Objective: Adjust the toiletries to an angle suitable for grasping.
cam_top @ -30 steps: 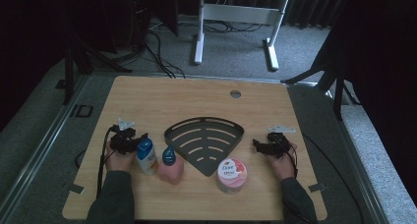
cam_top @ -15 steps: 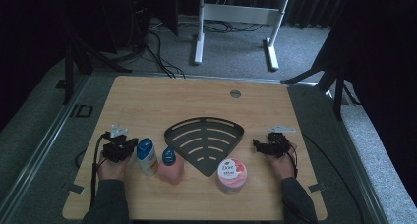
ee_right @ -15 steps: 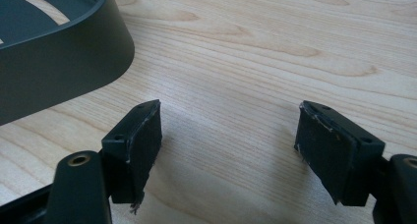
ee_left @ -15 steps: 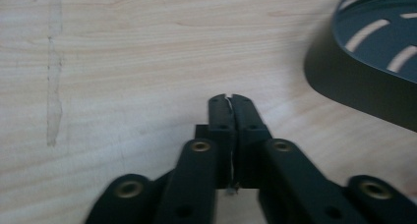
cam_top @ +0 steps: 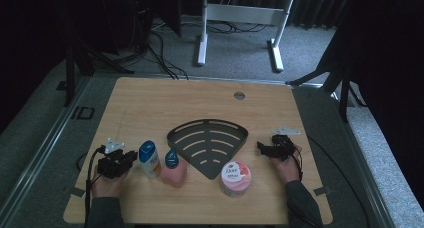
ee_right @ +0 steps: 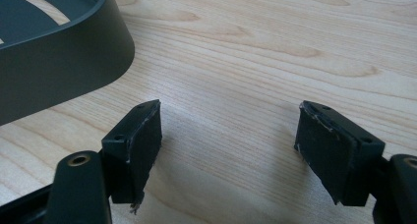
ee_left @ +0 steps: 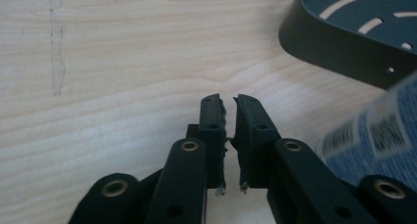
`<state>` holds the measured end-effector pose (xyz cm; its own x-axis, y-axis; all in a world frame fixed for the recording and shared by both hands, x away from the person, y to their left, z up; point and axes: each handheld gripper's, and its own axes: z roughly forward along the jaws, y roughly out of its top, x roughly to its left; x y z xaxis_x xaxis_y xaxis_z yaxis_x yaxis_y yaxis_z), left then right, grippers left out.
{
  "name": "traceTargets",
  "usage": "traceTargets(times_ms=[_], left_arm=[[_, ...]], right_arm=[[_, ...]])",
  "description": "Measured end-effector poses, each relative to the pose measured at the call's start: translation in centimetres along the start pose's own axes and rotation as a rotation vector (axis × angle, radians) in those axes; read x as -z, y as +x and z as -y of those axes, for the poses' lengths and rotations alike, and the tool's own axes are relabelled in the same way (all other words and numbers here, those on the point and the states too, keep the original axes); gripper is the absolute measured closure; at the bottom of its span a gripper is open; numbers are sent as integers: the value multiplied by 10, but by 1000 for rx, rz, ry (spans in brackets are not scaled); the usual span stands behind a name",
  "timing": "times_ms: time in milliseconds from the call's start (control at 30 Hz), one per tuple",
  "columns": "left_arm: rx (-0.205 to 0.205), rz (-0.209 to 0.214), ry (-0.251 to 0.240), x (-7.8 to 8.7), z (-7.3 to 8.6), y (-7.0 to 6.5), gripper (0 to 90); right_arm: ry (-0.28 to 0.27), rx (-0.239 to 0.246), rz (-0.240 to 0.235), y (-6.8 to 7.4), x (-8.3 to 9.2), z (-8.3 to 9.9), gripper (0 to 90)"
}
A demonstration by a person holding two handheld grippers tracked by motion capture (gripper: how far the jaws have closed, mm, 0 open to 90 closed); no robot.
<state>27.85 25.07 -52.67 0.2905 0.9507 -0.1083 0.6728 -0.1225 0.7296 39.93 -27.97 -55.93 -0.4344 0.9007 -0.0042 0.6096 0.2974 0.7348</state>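
L tongs (ee_left: 229, 106) view: barcode on blue-capped bottle (cam_top: 148, 158), unreadable from high view.

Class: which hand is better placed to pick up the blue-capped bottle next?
Left. The left gripper sits right beside the blue-capped bottle, jaws just opening with nothing between them; the right gripper is open, beyond the dark tray.

The high view looks forward and down on the whole table (cam_top: 150, 103) from afar. Each gripper view rides low and close, facing past its own jaws. All share the dark slotted tray (cam_top: 207, 140) (ee_left: 344, 37) (ee_right: 54, 52) between the two grippers.
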Motion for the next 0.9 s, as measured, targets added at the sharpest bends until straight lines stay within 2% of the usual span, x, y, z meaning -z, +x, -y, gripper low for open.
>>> traceTargets(times_ms=[200,533,667,900], left_arm=[[-20,2,18,4,8,-4,692],[-36,-5,23,6,15,-6,623],[-32,1,36,6,21,-6,604],[-49,16,43,12,30,-11,557]], right_arm=[[0,1,0,0,0,0,252],[0,2,-2,0,0,0,251],[0,2,-2,0,0,0,251],[0,2,-2,0,0,0,251]])
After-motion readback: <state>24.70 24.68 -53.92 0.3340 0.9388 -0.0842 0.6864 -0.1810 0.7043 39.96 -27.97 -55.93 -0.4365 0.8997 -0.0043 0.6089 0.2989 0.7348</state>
